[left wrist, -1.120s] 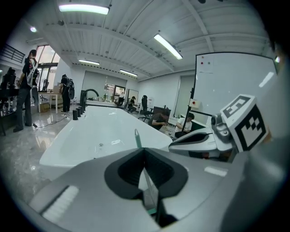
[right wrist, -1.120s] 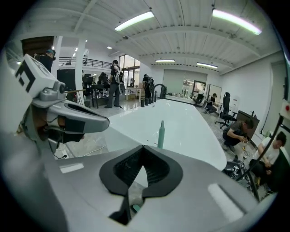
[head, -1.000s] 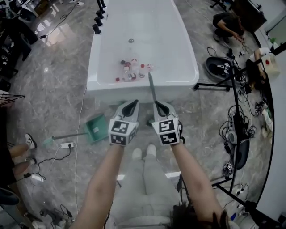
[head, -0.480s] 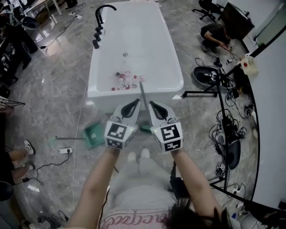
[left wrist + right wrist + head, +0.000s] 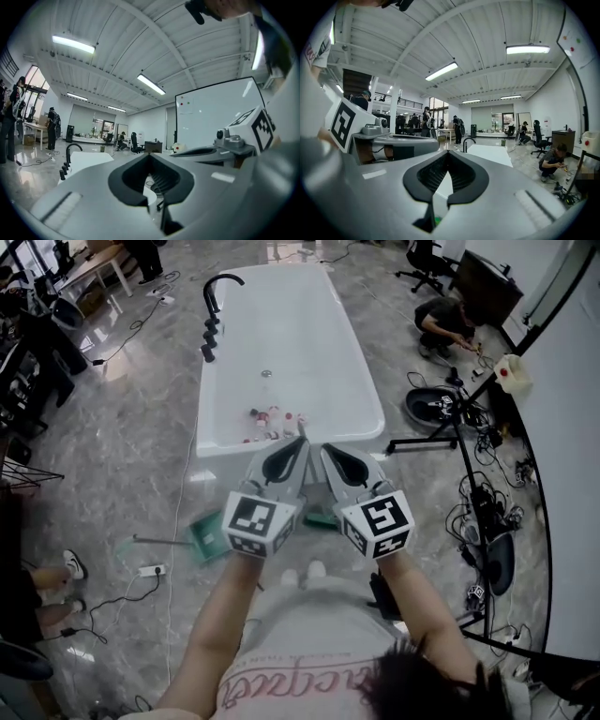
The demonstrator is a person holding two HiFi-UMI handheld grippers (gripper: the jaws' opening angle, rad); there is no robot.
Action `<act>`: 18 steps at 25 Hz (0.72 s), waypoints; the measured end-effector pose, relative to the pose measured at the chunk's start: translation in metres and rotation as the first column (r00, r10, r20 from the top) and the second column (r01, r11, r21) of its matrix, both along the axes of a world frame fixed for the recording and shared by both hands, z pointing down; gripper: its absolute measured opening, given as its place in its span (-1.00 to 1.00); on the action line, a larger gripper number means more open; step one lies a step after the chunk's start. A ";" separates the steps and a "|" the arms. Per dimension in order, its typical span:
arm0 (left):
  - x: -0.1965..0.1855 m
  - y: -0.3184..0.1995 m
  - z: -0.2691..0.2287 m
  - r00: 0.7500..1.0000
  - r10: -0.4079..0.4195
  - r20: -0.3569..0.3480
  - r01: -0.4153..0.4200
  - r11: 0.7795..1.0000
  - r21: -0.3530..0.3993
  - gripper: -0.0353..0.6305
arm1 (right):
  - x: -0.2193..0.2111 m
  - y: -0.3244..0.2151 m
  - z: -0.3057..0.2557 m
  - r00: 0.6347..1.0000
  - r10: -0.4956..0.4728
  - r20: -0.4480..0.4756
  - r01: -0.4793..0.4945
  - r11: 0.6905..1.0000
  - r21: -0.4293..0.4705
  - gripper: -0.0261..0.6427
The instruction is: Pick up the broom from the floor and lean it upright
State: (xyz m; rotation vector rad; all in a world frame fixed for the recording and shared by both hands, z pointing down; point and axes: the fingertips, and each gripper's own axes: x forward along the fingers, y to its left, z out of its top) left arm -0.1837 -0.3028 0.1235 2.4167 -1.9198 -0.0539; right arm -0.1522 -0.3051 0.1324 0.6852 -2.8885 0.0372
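We met the bathtub [image 5: 217, 442] ahead of the left gripper [image 5: 295, 448] and right gripper [image 5: 330, 454]. A tripod [image 5: 441, 432] and cables [image 5: 473, 493] crowded the right gripper's side; past the dustpan [image 5: 208, 535] on the left gripper's side, floor [image 5: 122, 456] lay open.

The bathtub [image 5: 291, 343] fills the upper centre, with bottles [image 5: 272, 416] in its near end. Below it the broom [image 5: 322, 518] is between the left gripper [image 5: 296, 446] and right gripper [image 5: 328, 451], and a dustpan [image 5: 202, 532] lies on the floor [image 5: 122, 427] left of them.

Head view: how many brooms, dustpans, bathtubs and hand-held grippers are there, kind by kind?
broom: 1
dustpan: 1
bathtub: 1
grippers: 2 (left gripper, right gripper)
Total: 5
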 end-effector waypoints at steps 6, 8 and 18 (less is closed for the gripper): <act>0.010 -0.004 -0.019 0.999 0.029 0.019 -0.029 0.999 0.025 -0.90 | 0.003 -0.010 -0.022 0.998 0.036 0.053 -0.037 0.999 0.008 -0.92; 0.014 -0.004 -0.024 0.999 0.033 0.023 -0.034 0.999 0.036 -0.90 | 0.002 -0.009 -0.027 0.998 0.038 0.058 -0.039 0.999 0.020 -0.92; 0.015 -0.005 -0.032 1.000 -0.005 -0.023 0.006 0.998 0.060 -0.89 | 0.008 -0.008 -0.028 0.997 0.047 0.064 -0.049 0.999 0.023 -0.92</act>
